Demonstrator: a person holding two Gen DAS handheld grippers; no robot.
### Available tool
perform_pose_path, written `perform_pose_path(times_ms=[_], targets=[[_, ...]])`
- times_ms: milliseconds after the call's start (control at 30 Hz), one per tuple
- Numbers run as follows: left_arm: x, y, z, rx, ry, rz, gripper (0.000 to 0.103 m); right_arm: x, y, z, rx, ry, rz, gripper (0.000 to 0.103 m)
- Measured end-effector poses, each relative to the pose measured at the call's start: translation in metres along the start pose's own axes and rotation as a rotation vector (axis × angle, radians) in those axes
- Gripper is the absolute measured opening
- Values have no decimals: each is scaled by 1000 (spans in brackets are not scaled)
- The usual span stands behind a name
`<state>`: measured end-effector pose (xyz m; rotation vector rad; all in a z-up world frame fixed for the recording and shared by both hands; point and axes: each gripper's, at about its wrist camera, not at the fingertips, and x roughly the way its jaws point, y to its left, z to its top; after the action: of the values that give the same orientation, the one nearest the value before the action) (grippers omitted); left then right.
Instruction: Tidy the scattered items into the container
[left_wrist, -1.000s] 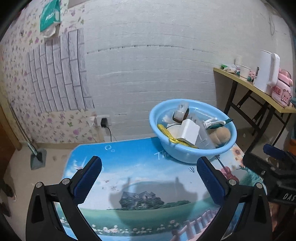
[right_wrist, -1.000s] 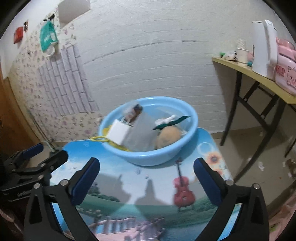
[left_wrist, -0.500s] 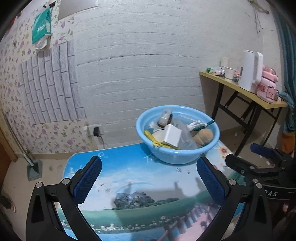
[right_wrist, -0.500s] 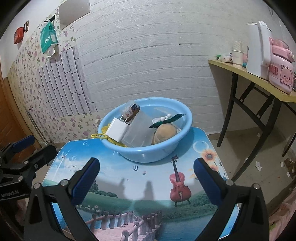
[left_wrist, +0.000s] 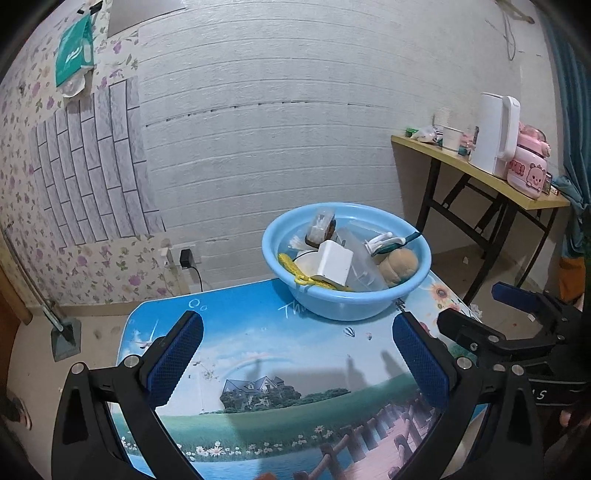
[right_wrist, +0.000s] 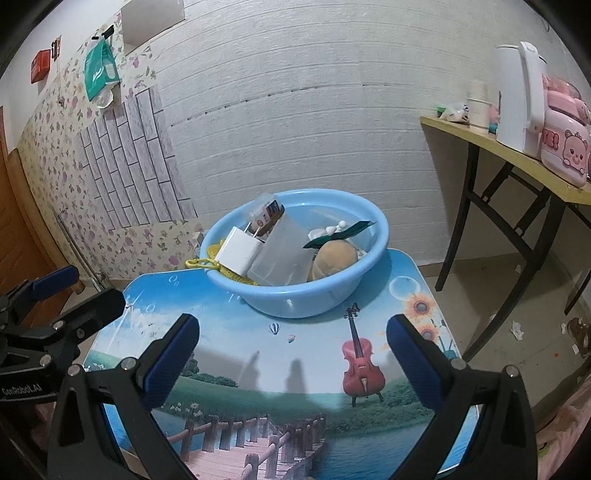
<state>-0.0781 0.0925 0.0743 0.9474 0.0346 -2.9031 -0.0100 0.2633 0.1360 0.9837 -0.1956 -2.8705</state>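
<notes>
A light blue basin (left_wrist: 332, 310) (right_wrist: 295, 302) stands at the far end of the small picture-printed table (left_wrist: 258, 354) (right_wrist: 295, 362). Inside it lie a white charger block (left_wrist: 334, 261) (right_wrist: 238, 254), a clear plastic box (right_wrist: 282, 254), a tan plush ball (left_wrist: 400, 262) (right_wrist: 334, 258), a yellow mesh item (left_wrist: 295, 275) (right_wrist: 205, 263), a small jar (left_wrist: 321, 229) and a green-handled tool (left_wrist: 400, 240). My left gripper (left_wrist: 295, 365) hovers open over the near table, nothing between its fingers. My right gripper (right_wrist: 293, 369) is likewise open and empty, well short of the basin.
A wooden side table (left_wrist: 480, 177) at the right carries a white kettle (left_wrist: 495, 133), a pink appliance (left_wrist: 528, 170) and cups. A wall socket with a black plug (left_wrist: 186, 256) sits low on the wall. Bare floor surrounds the small table.
Both grippers have pulled back and up from the basin, which now looks smaller and farther off. They stay open and empty.
</notes>
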Motion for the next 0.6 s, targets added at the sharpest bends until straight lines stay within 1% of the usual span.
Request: perform_pose_path(times_ms=[200, 467, 600], targets=[[-3, 2, 0, -26, 4, -27, 103, -4, 3, 1, -2, -8, 4, 103], [-7, 2, -4, -21, -11, -1, 103, -7, 4, -1, -6, -5, 7, 103], [-13, 2, -6, -35, -25, 10, 103, -7, 5, -1, -15, -6, 9, 103]])
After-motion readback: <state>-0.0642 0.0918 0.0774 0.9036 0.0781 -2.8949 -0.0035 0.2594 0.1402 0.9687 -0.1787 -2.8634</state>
